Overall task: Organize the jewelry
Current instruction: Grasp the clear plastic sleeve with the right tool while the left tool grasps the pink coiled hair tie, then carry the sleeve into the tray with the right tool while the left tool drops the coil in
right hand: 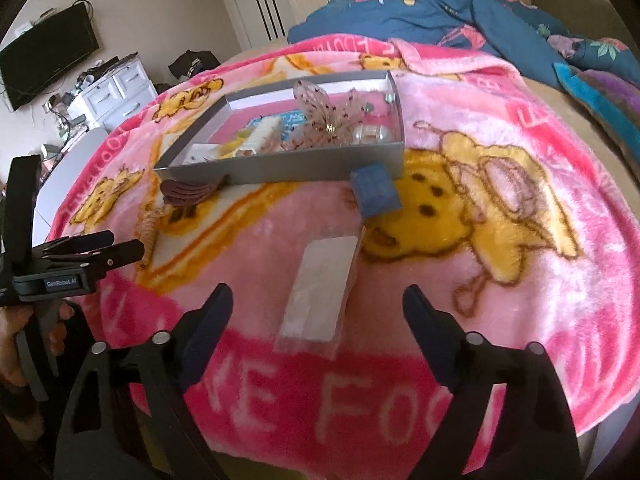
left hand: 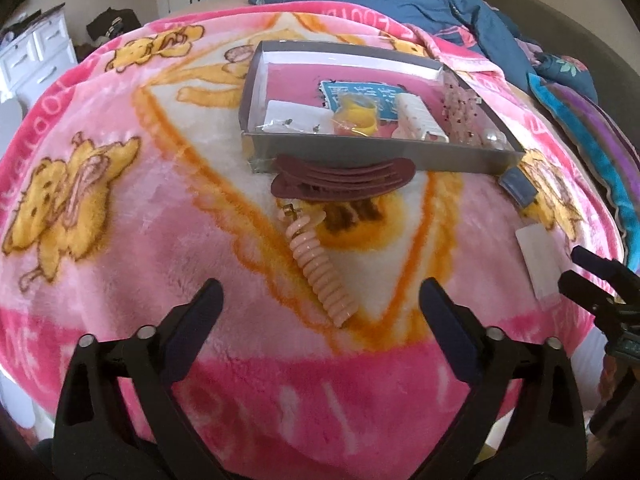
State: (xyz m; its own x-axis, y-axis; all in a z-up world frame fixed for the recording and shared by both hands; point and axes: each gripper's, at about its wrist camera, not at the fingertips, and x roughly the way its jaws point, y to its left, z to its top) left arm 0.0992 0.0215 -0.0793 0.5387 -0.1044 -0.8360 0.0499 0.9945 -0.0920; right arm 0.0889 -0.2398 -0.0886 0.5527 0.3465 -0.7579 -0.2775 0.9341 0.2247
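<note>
On a bed covered by a pink blanket [left hand: 120,240] printed with yellow cartoon bears, a shallow grey box [left hand: 376,156] sits open. Inside it lie a yellow bangle [left hand: 358,118], a white comb-like clip [left hand: 420,118], a small card of earrings [left hand: 288,116], a sheer spotted bow [right hand: 324,114] and some pearly beads [right hand: 372,134], all resting on a pink liner with a blue card.

Just in front of the box's near wall, touching it, lies a dark maroon hair claw [left hand: 344,178]. A peach spiral hair coil [left hand: 320,272] stretches from beside the claw toward the left gripper [left hand: 320,308], whose two black fingers are spread wide above the blanket with nothing between them; the coil's near end lies in line with the gap.

Further right, a small blue box [right hand: 376,194] sits tilted against the grey box's near corner. A clear plastic packet [right hand: 320,292] with a white card inside lies flat on the blanket, near the right gripper [right hand: 318,308]. That gripper's fingers are also spread apart and empty, and the packet's near end lies in line with the gap between them.

A dark blue floral duvet [right hand: 440,12] is bunched at the far end of the bed. A white dresser [right hand: 116,88] and a wall-mounted television [right hand: 48,52] stand beyond the bed's left side.
</note>
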